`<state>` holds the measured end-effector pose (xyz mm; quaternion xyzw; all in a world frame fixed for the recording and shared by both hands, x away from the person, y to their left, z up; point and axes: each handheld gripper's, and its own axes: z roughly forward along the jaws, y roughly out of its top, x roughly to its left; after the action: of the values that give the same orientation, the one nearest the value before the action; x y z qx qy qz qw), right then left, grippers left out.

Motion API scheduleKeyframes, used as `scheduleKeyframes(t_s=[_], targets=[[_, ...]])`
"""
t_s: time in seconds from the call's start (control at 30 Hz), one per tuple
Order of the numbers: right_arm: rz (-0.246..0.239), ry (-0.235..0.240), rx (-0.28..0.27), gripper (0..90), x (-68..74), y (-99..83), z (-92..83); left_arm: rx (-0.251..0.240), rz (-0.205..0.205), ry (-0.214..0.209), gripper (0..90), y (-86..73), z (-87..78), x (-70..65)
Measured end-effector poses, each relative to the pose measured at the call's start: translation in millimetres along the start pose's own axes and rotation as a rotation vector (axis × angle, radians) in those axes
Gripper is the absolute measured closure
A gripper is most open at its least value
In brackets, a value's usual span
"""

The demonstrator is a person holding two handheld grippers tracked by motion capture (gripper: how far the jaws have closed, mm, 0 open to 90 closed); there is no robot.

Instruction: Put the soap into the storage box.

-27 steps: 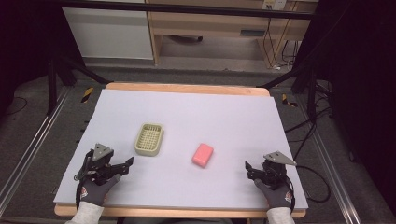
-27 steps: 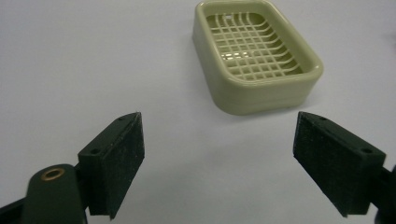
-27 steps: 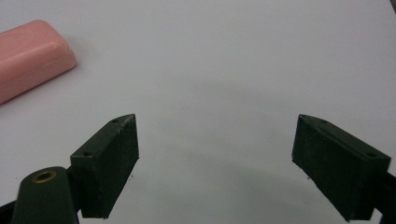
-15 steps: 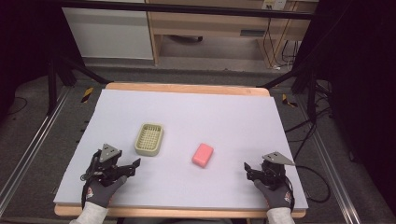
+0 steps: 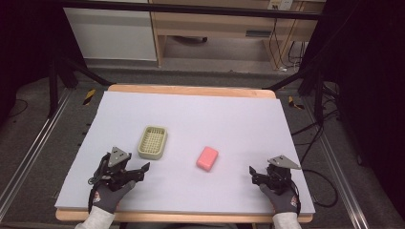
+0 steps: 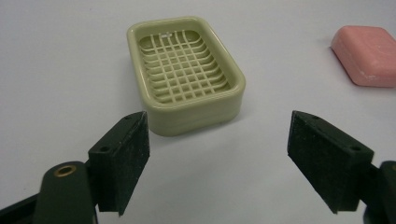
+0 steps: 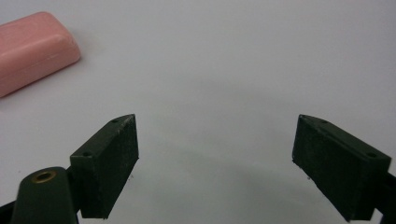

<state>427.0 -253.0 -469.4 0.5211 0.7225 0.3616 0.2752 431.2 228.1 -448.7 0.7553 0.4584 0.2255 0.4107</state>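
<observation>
Left gripper (image 5: 138,171) and right gripper (image 5: 253,172) both hover, fingers spread wide.

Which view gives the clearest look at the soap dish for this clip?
The left gripper view: the soap dish sits close ahead of the open left gripper, its grid floor and rim sharp, nothing inside. The high view shows the dish small, left of the pink soap. The right gripper view takes in the soap and bare table.

Pink soap (image 6: 367,56) cut by right edge in left gripper view, by left edge in right gripper view
</observation>
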Motion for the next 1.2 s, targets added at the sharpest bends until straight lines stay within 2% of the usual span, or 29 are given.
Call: scheduleKeyframes(t_s=[0.07, 0.5, 0.7, 1.2], targets=[[0.005, 0.001, 0.001, 14.7, 0.2, 0.1, -0.5, 0.004, 0.012, -0.007, 21.1, 1.4, -0.1, -2.2], [0.006, -0.012, 0.0, 14.7, -0.4, -0.1, 0.0, -0.012, 0.023, -0.026, 23.6, 11.5, -1.6, -10.7], [0.007, -0.014, -0.003, 15.3, -0.6, 0.0, -0.5, -0.03, 0.012, -0.041, 23.6, 23.0, -4.6, -12.9], [0.009, -0.021, -0.002, 15.5, -0.6, 0.1, -1.5, -0.074, 0.023, -0.058, 23.9, 45.0, -3.7, -23.1]])
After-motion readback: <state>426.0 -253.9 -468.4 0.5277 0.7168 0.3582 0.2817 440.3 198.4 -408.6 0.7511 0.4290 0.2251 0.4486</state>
